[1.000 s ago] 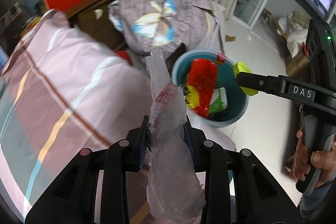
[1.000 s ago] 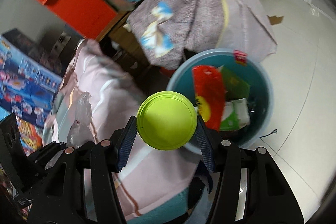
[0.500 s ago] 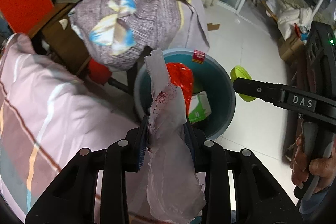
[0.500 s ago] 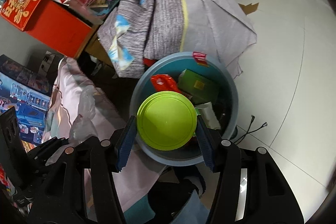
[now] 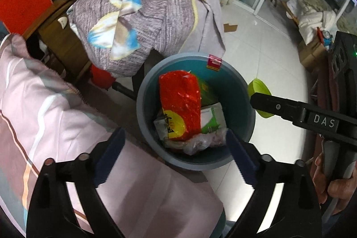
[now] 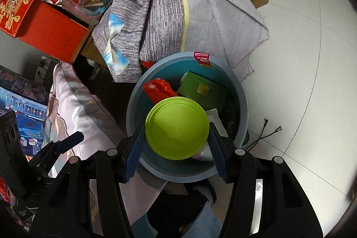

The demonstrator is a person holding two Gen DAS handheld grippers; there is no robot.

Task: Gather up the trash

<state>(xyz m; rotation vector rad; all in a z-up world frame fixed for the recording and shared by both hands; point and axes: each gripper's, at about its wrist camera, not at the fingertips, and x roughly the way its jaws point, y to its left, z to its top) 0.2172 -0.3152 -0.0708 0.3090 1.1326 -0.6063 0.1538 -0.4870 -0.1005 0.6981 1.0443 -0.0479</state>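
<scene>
A blue-grey trash bin (image 5: 147, 90) stands on the floor with a red wrapper (image 5: 180, 104), a green-white carton (image 5: 212, 117) and a clear plastic bag (image 5: 198, 142) inside. My left gripper (image 5: 174, 148) is open and empty just above the bin's near rim. My right gripper (image 6: 176, 144) is shut on a lime green round lid (image 6: 177, 127) and holds it over the bin (image 6: 242, 104). The lid also shows in the left wrist view (image 5: 260, 90) at the bin's right rim. A green box (image 6: 203, 90) lies in the bin.
A pink striped quilt (image 5: 44, 117) lies left of the bin. A grey patterned cloth (image 5: 142, 21) drapes over furniture behind it. A red box (image 6: 51, 35) and clutter sit at the far left. White tile floor (image 6: 301, 59) spreads to the right.
My left gripper opened and let go of the clear plastic bag, which now lies in the bin. My right gripper moved the green lid further over the bin.
</scene>
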